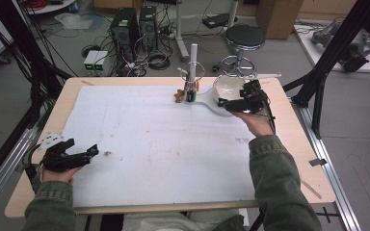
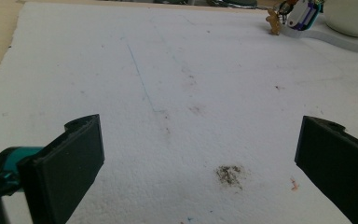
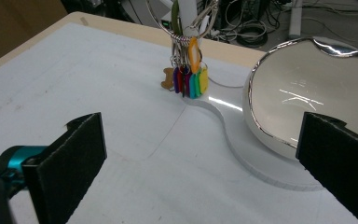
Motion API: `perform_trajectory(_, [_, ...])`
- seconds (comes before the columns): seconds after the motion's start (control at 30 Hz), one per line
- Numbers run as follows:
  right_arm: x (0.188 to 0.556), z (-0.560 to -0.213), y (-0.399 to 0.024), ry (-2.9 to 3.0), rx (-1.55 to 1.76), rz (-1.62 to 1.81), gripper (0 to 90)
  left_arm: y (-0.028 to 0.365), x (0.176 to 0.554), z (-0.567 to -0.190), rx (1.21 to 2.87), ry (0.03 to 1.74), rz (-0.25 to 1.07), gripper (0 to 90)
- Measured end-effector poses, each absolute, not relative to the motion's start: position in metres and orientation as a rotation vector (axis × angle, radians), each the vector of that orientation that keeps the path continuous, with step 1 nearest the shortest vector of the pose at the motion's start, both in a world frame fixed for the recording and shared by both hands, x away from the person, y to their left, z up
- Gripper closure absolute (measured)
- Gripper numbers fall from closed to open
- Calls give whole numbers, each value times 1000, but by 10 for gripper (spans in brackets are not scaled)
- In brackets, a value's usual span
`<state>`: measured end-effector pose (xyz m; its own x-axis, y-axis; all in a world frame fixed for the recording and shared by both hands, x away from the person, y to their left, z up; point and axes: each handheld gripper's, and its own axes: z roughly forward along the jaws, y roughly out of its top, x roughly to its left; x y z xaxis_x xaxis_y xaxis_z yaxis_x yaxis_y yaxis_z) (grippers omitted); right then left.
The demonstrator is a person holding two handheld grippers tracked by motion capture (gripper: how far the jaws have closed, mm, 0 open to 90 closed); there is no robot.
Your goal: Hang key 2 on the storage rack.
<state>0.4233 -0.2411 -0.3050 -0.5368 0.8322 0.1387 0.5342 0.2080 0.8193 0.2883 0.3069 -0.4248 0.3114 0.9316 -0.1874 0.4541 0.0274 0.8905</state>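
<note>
A white stand with an upright post (image 1: 192, 62) sits at the table's far middle, and a bunch of coloured key tags (image 3: 190, 77) hangs from rings on it (image 1: 189, 93). Beside it on the same white base rests a white bowl with a chrome rim (image 3: 307, 98) (image 1: 227, 89). My right gripper (image 1: 238, 102) hovers open just right of the bowl, its jaws wide apart (image 3: 200, 158). My left gripper (image 1: 79, 155) rests open near the table's front left, above the white foam sheet (image 2: 177, 93), with nothing between its jaws.
A dark smudge (image 2: 230, 173) marks the foam sheet just ahead of the left gripper (image 1: 108, 153). The wooden table edge (image 1: 294, 125) frames the sheet. Behind the table stand a stool (image 1: 244, 37), computer towers (image 1: 125, 29) and cables on the floor.
</note>
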Motion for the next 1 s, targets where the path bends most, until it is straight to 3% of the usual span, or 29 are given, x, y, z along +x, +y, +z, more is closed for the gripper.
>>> perform_trajectory(1.0, [385, -356, -268, 2102, 1290, 1262, 7, 307, 287, -424, 1581, 1302, 610, 17])
